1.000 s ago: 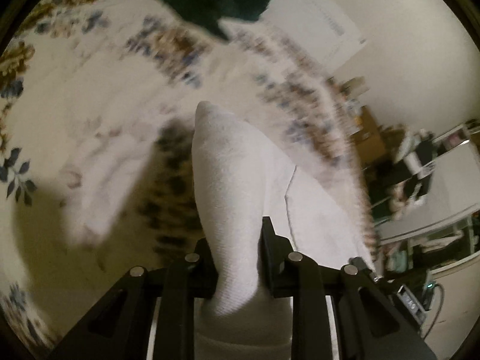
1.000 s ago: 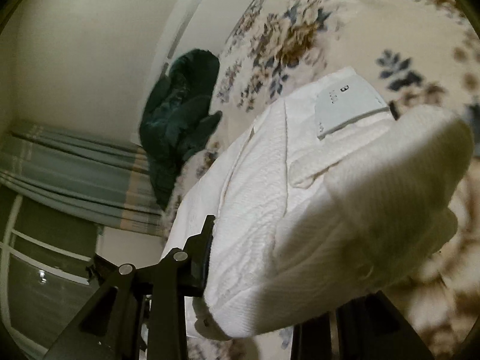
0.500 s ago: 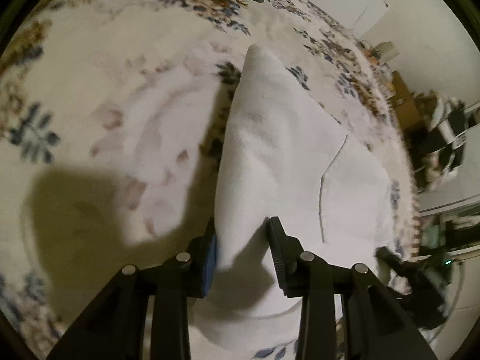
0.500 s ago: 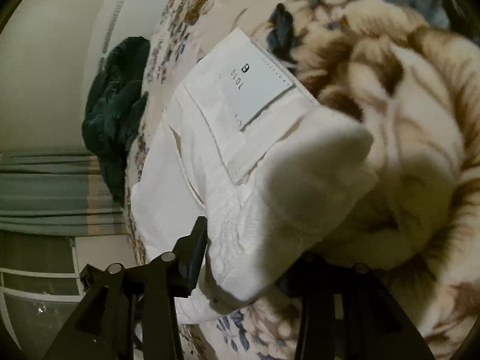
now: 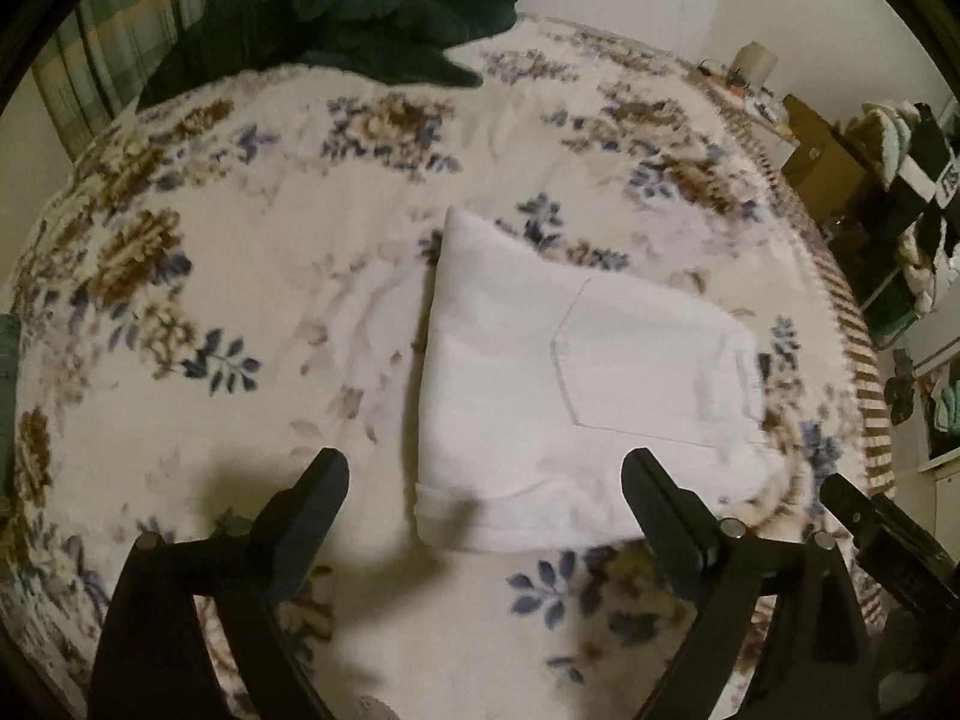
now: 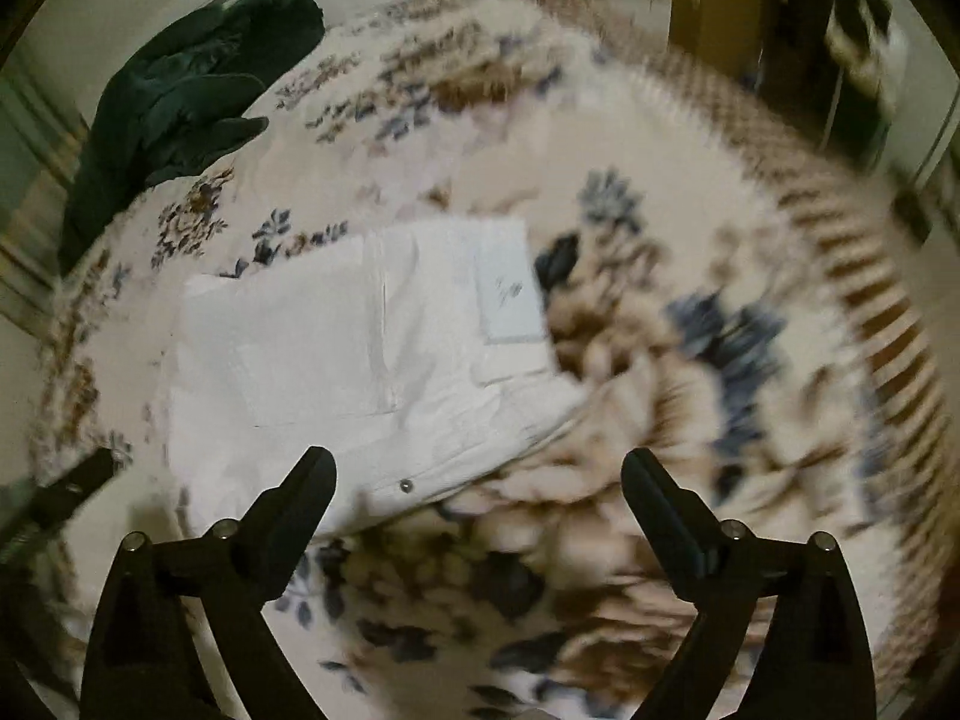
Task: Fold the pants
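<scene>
The white pants (image 5: 570, 384) lie folded into a compact rectangle on the floral blanket (image 5: 210, 300), back pocket facing up. My left gripper (image 5: 485, 480) is open and empty, raised just above the near edge of the fold. In the right wrist view the pants (image 6: 360, 348) show a grey label patch (image 6: 510, 300) and a metal button (image 6: 405, 485). My right gripper (image 6: 479, 480) is open and empty, hovering at the pants' near right corner. The right gripper's tip also shows in the left wrist view (image 5: 870, 522).
A dark green garment (image 5: 336, 12) is heaped at the far edge of the bed; it also shows in the right wrist view (image 6: 180, 102). Striped curtains (image 5: 90, 54) hang behind. Shelves and boxes (image 5: 888, 150) crowd the right side beyond the bed's edge.
Both grippers have let go of the white pants and opened wide. The pants now lie flat, folded on the blanket, and both grippers have pulled back and up.
</scene>
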The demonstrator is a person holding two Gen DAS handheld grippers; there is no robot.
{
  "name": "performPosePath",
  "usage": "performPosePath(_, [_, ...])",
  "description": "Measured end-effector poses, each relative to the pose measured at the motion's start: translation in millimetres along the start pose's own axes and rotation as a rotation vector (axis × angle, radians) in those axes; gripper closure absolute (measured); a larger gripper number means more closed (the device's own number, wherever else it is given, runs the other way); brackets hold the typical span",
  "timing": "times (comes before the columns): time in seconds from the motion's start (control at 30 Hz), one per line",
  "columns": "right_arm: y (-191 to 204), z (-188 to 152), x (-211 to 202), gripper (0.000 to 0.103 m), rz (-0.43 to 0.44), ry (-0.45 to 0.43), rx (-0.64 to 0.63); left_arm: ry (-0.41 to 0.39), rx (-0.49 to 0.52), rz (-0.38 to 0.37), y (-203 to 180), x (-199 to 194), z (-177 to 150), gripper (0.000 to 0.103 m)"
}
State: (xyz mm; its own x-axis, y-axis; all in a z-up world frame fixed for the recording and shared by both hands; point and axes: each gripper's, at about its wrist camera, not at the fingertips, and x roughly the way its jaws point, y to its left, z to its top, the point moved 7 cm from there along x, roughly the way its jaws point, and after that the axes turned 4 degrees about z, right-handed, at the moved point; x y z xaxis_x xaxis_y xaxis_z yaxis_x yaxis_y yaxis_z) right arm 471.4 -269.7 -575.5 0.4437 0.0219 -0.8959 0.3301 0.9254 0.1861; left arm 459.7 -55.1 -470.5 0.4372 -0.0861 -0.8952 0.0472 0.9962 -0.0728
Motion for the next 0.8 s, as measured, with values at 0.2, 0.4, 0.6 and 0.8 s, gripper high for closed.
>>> performPosePath(0.2, [9.8,2.2,-91.9,0.002,-0.078,-0.113,-0.069,-0.055,0.046,0.017,-13.1,-70.4,2.1,0.009])
performPosePath(0.4, [18.1,-9.7,-191.0,0.002,-0.083,-0.2,-0.109,-0.119,0.061,0.045,-18.7,-147.6,-9.4,0.009])
performPosePath(0.6, [24.8,-25.9,-286.3,0.002,-0.047,-0.269,-0.157,-0.177,0.047,0.08,-20.4,-227.3,-31.3,0.009])
performPosePath(0.8, [30.0,-51.3,-393.4,0.002,-0.014,-0.348,-0.225,-0.231,0.044,0.118,-28.0,-311.1,-63.2,0.009])
